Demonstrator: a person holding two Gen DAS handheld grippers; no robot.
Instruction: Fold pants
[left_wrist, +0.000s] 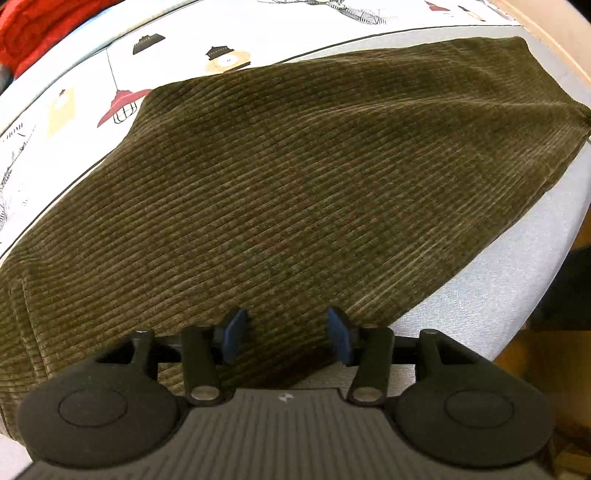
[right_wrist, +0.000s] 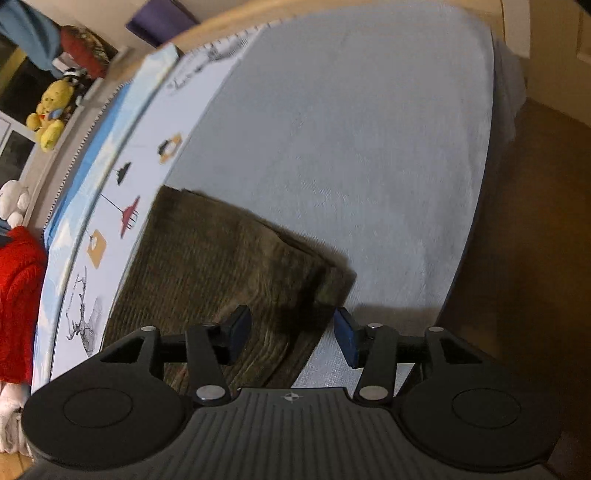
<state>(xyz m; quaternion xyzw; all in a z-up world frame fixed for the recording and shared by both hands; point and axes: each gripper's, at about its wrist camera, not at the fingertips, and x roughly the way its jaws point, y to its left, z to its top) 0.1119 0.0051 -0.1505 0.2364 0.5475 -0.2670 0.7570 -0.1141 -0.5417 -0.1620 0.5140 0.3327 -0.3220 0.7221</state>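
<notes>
Hanging spread and empty, the left claw (left_wrist: 284, 334) and right claw (right_wrist: 291, 334) both straddle the near edge of the pants (left_wrist: 295, 177), whose long axis runs crosswise between them on the bed (right_wrist: 351, 129).

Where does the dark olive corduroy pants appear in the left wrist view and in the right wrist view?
Left wrist view: the dark olive corduroy pants fill the middle, spreading from the lower left edge to the upper right.
Right wrist view: they lie at lower left centre, a folded stack with its corner near the right gripper.
Shared landmark: the red hanging lamp print on the white bedsheet, beside the pants.
</notes>
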